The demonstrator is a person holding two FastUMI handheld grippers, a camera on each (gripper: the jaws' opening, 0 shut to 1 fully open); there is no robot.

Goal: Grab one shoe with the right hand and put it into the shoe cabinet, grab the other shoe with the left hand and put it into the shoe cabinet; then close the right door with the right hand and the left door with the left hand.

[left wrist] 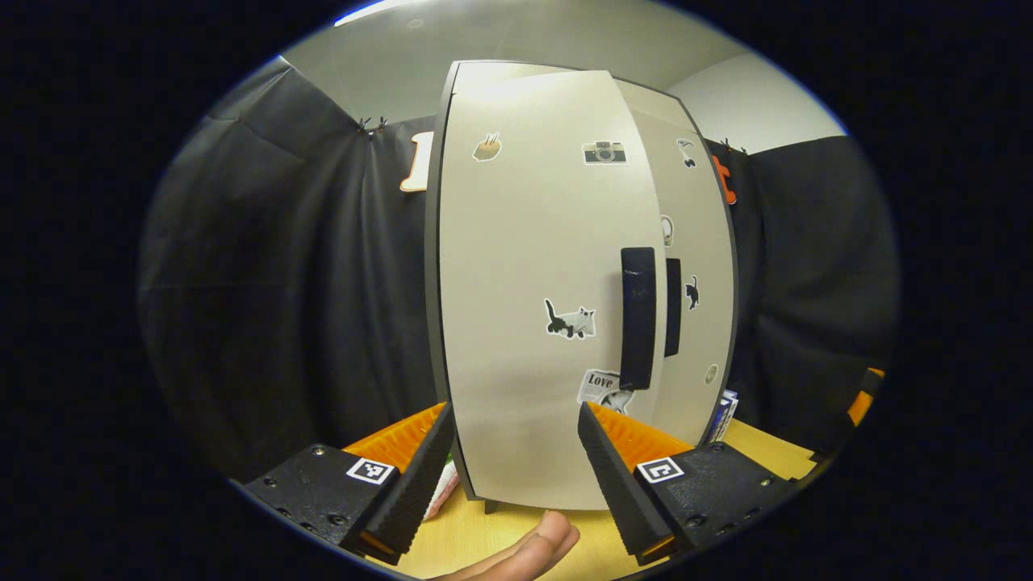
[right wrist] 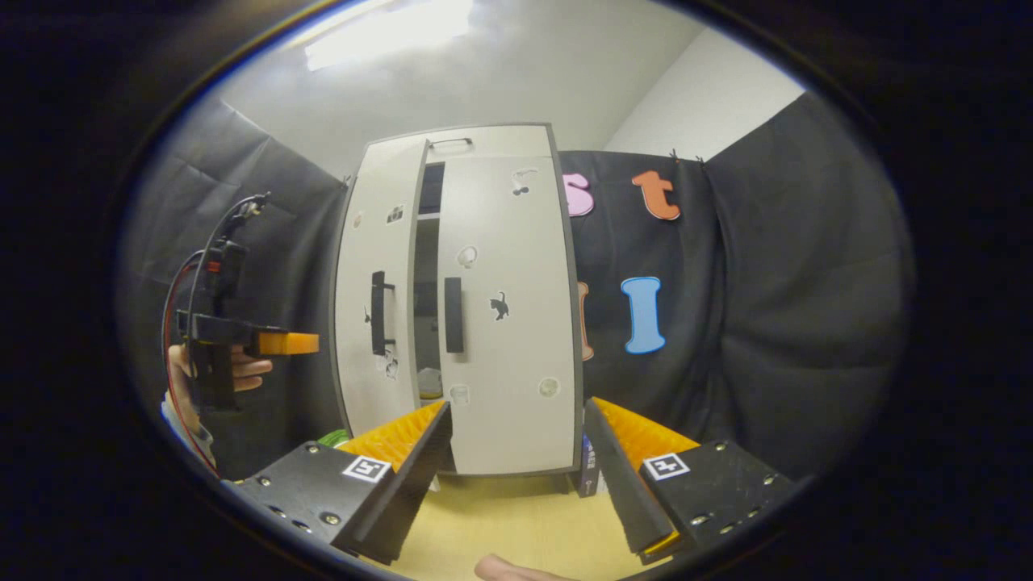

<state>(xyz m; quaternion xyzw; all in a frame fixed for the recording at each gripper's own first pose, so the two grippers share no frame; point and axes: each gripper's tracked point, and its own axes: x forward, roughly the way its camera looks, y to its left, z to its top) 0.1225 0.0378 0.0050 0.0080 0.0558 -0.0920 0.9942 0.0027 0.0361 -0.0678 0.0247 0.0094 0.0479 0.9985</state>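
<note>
**Pale cabinet doors: left door not yet fully closed**

Left gripper view

Pale laminate takes up most of the space ahead of my left gripper (left wrist: 516,476). Its fingers stand apart with nothing between them. The left door (left wrist: 541,282) of the shoe cabinet (left wrist: 686,266) is directly in front, very near. It is angled out from the cabinet front, so its edge overlaps the right door (left wrist: 694,242) behind it. The dark handle (left wrist: 637,319) of the left door sits ahead and slightly toward my right finger. I judge the open fingers are held square to the panel so that the gripper can push the door flat, not grasp it. A fingertip (left wrist: 541,541) of my own hand shows below the fingers, over the wooden table (left wrist: 759,452).

Right gripper view

My right gripper (right wrist: 516,468) is also spread apart and empty, held well back from the cabinet above the same table (right wrist: 516,524). From here the right door (right wrist: 508,315) lies flush with the cabinet front, so I judge its closing step done; the gripper stands clear to leave room. The left door (right wrist: 375,315) is ajar, with a dark gap between the two doors. A pale shape low in that gap is probably one of the shoes (right wrist: 430,381), already inside; I cannot make out a second one. My left gripper (right wrist: 286,344) shows far off to the left side, just beside the left door's outer face, with my hand (right wrist: 234,371) behind it.

Remaining step, by my judgement: press the left door shut.
</note>
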